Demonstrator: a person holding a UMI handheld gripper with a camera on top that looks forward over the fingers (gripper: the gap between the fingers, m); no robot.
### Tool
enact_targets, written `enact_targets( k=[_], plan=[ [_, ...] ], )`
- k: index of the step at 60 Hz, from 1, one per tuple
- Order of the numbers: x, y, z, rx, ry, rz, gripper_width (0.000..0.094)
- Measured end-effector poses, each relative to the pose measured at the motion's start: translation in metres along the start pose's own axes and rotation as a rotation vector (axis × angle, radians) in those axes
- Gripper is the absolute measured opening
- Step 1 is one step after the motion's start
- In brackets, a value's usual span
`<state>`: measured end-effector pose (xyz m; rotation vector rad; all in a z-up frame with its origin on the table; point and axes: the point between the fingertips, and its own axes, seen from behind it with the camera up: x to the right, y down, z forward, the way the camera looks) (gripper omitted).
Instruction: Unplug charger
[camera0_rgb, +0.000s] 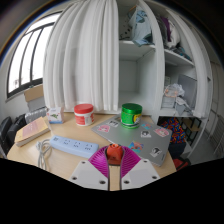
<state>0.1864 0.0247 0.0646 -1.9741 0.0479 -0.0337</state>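
Note:
A white power strip (72, 146) lies on the wooden table (30, 160), left of and just beyond my fingers, with its white cable (42, 153) looped at its left end. A small red-orange charger (114, 151) sits at the tips of my gripper (114, 156), by the strip's right end. Both magenta pads (100, 160) close in on it from either side. I cannot tell whether the charger still sits in a socket.
A red-lidded jar (84, 113) and a green-lidded jar (131, 114) stand beyond the strip. A flat grey sticker-covered slab (140, 135) lies to the right. White curtains (90, 50), a shelf unit (155, 60) and a window (28, 55) are behind the table.

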Motion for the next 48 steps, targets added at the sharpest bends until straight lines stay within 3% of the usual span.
enact_targets(
  k=[9,27,29,36,40,48],
  plan=[
    [0.009,0.033,0.014,-0.093,0.009,-0.031,0.0143],
    [0.017,0.061,0.024,-0.188,0.008,0.001,0.0334],
    [0.016,0.059,0.021,-0.176,-0.005,0.013,0.0390],
    [0.016,0.049,0.004,-0.137,-0.049,0.030,0.0719],
    [0.020,0.042,-0.012,-0.111,-0.074,0.015,0.0848],
    [0.036,0.031,-0.050,-0.033,-0.083,-0.018,0.0848]
  ],
)
